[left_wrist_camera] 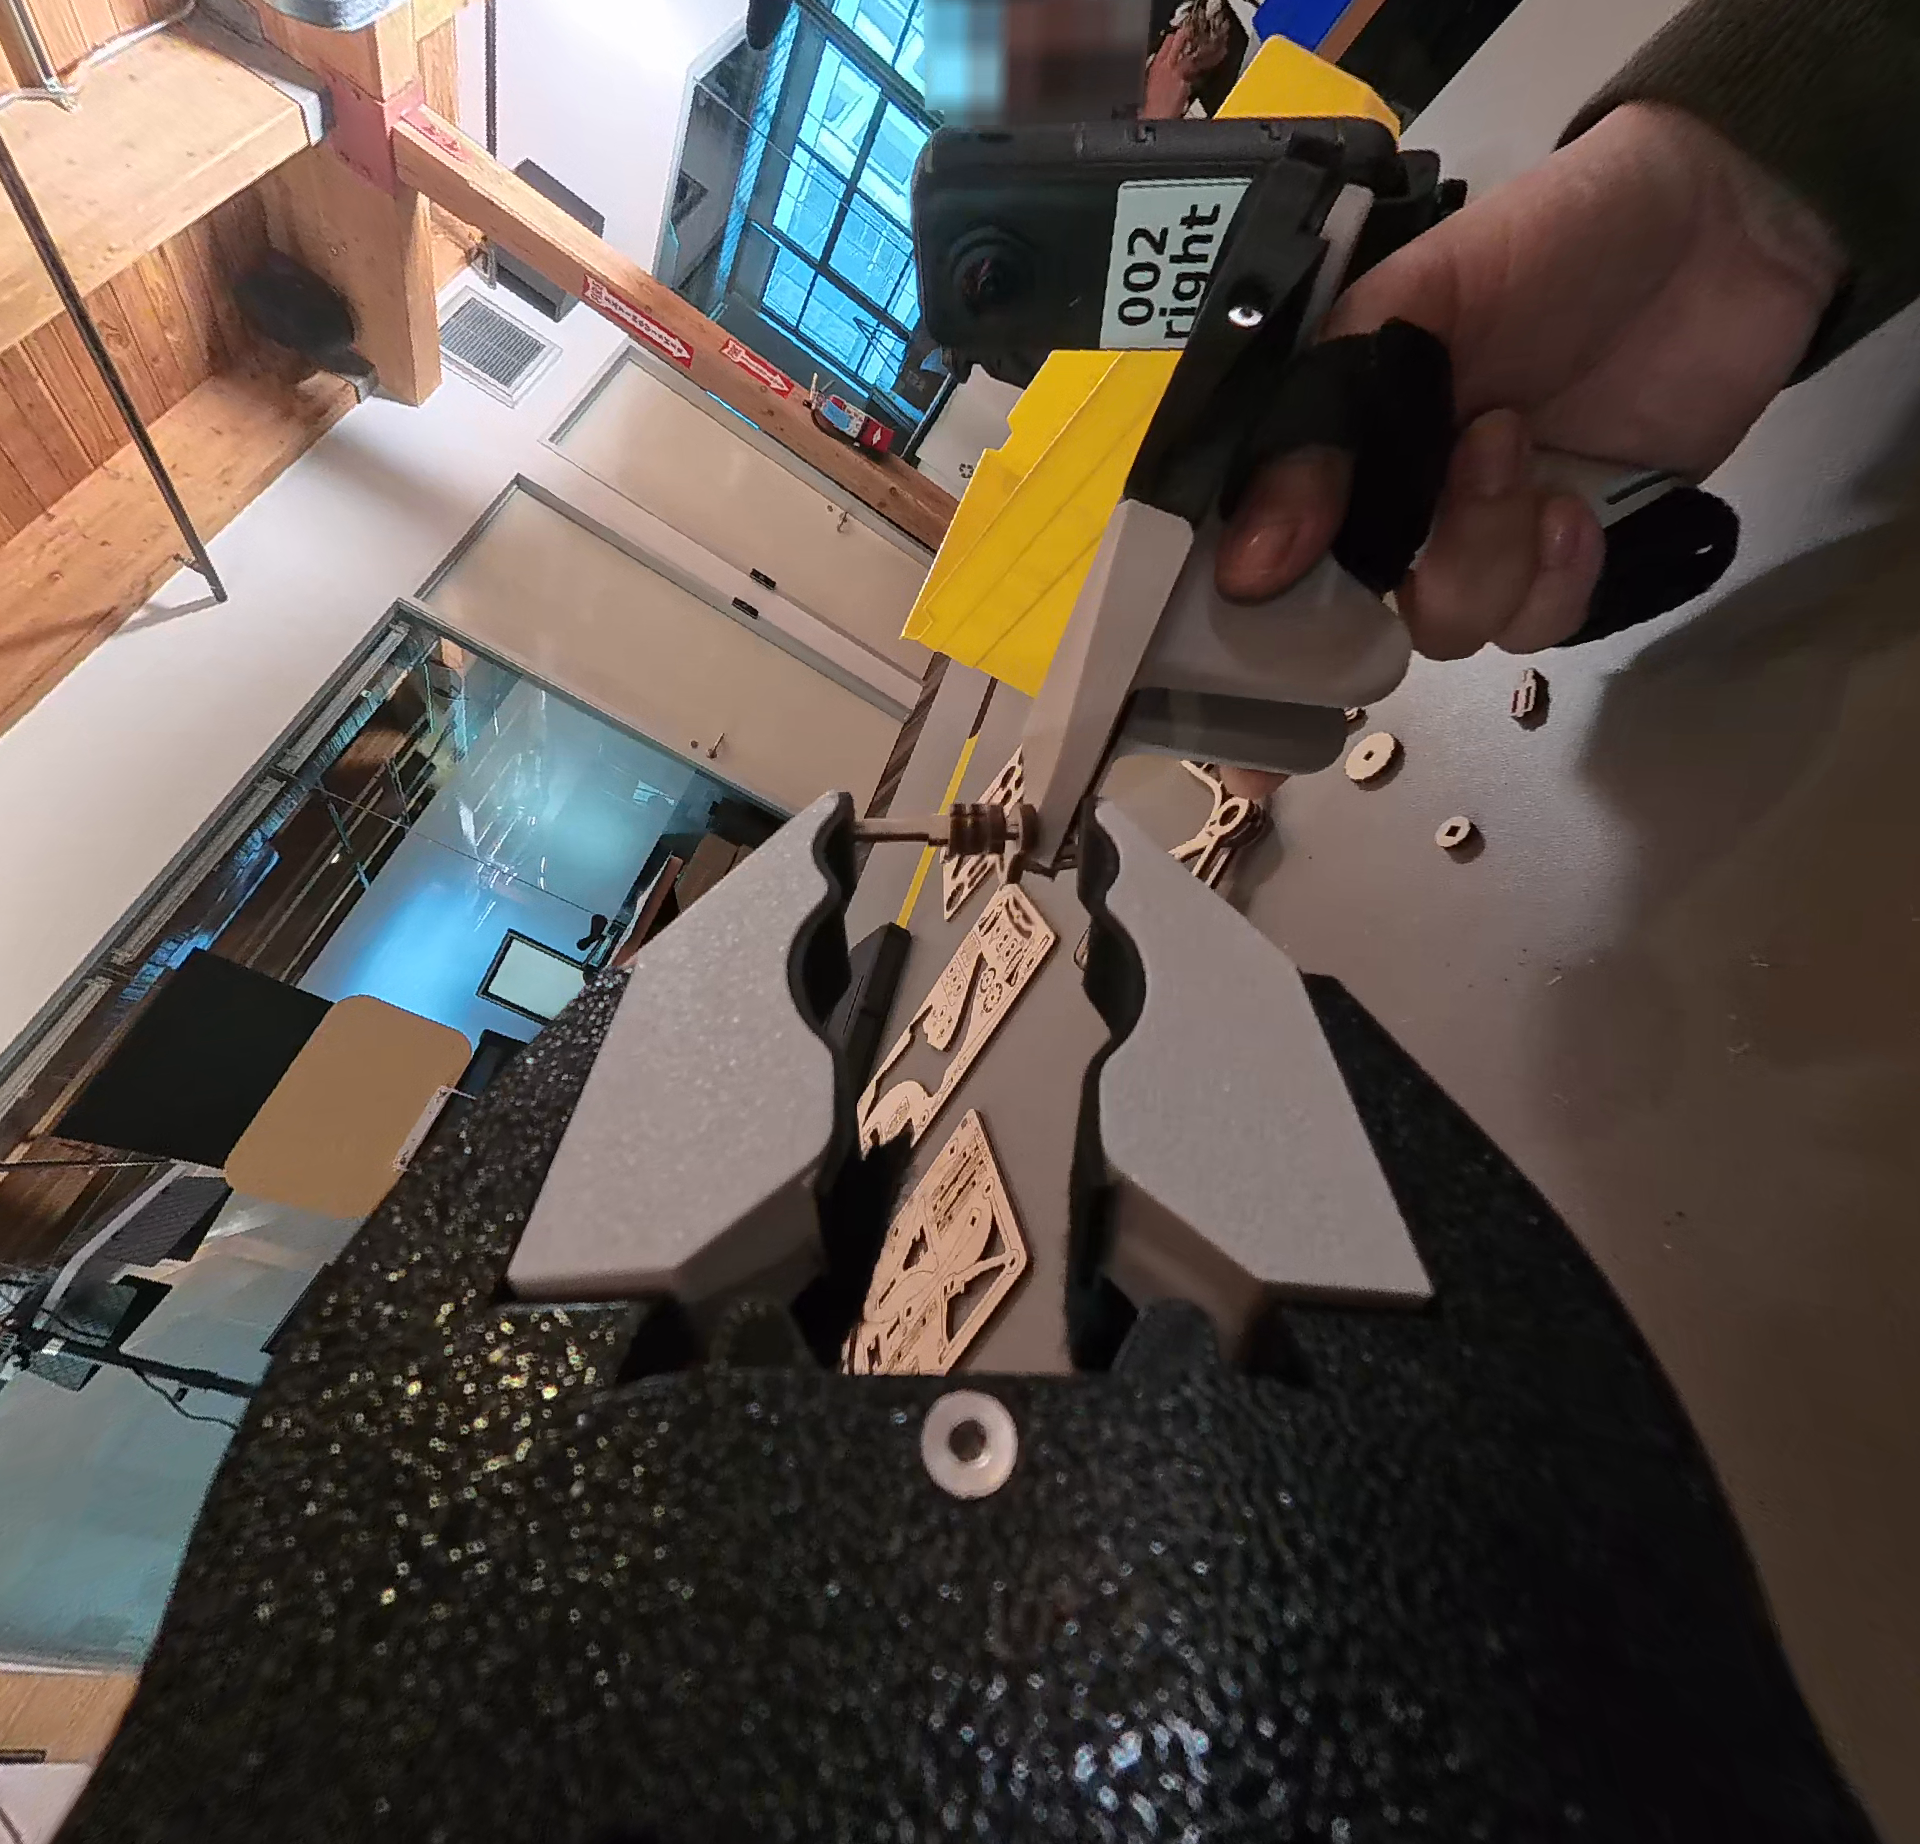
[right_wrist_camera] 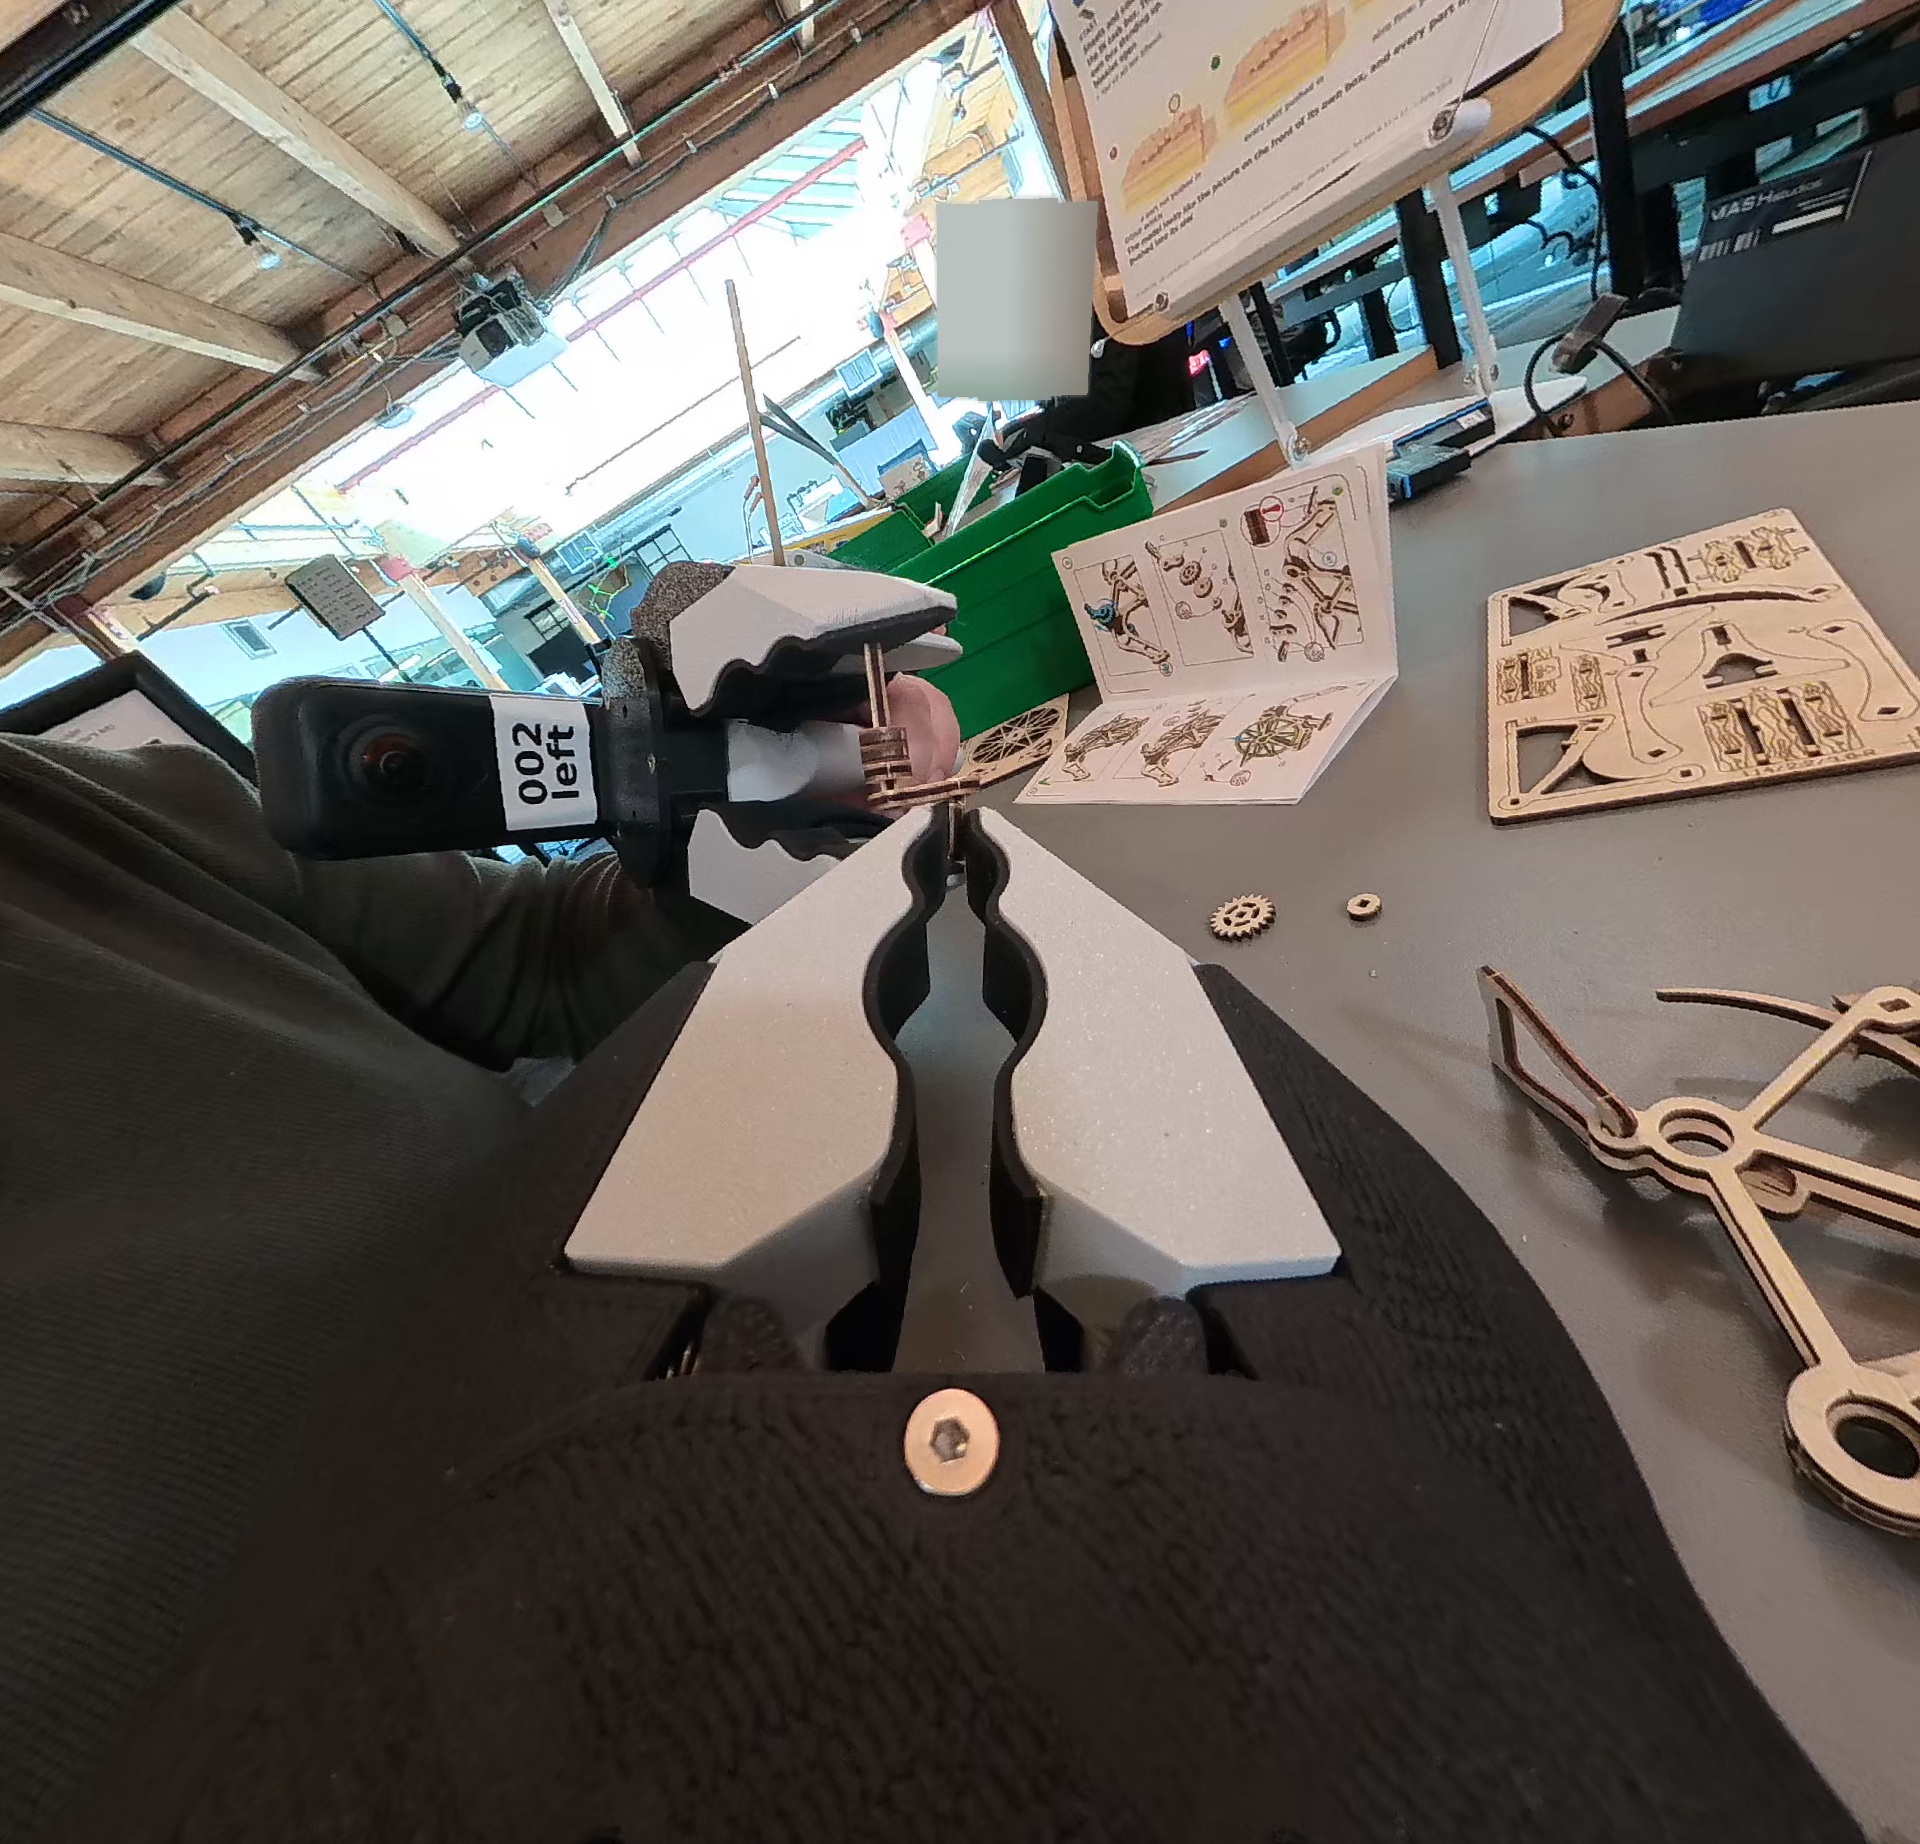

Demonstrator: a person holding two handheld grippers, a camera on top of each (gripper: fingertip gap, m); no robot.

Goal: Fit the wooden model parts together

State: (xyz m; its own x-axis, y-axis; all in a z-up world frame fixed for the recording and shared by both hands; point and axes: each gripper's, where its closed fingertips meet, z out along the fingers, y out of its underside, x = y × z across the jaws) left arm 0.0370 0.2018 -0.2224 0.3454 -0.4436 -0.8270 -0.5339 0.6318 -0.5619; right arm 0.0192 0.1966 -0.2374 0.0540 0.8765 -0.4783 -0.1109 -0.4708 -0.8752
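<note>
A small wooden axle with stacked discs (left_wrist_camera: 977, 830) spans the gap between my left gripper's (left_wrist_camera: 971, 833) fingertips, held end to end above the grey table (left_wrist_camera: 1662, 1067). In the right wrist view the axle (right_wrist_camera: 883, 734) stands upright under the left gripper's upper finger (right_wrist_camera: 810, 610). My right gripper (right_wrist_camera: 953, 820) is shut on a thin wooden piece (right_wrist_camera: 953, 830) and presses it against the axle's lower end. In the left wrist view the right gripper (left_wrist_camera: 1055, 823) comes down from above to meet the axle's right end.
Laser-cut part sheets (right_wrist_camera: 1704, 672), an open instruction booklet (right_wrist_camera: 1226, 651), a green bin (right_wrist_camera: 1039, 516), a loose gear (right_wrist_camera: 1243, 916), a small washer (right_wrist_camera: 1363, 906) and a partly built wooden frame (right_wrist_camera: 1714, 1150) lie on the table. A yellow bin (left_wrist_camera: 1039, 506) stands behind the right gripper.
</note>
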